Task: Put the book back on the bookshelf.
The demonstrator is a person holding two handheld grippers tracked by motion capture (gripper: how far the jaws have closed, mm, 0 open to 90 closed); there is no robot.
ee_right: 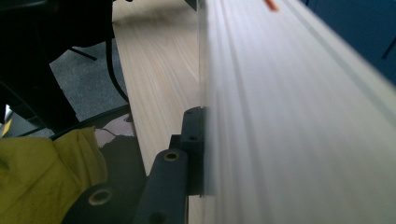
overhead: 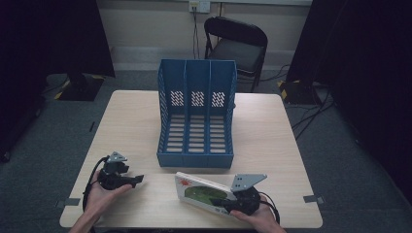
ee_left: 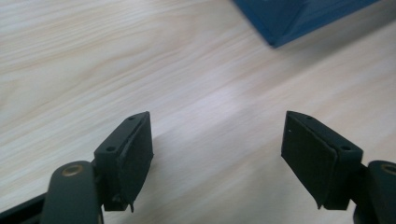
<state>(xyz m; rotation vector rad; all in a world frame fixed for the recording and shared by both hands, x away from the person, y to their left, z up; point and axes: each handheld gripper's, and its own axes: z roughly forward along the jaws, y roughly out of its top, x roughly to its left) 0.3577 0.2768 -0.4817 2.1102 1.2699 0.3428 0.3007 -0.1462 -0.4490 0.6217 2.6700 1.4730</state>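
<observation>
The right gripper (overhead: pixel 228 204) is clamped on the thin white picture book with a green cover (overhead: pixel 201 193), tilted up on the pale wooden table (overhead: pixel 262 136). The blue plastic three-slot file rack (overhead: pixel 197 114) stands just behind it, long edge across the slots. The left gripper (overhead: pixel 138 179) is nearby, jaws apart and holding nothing

High view above the table (overhead: pixel 272 141), looking forward and down; both gripper views close, sharing its tabletop.
</observation>
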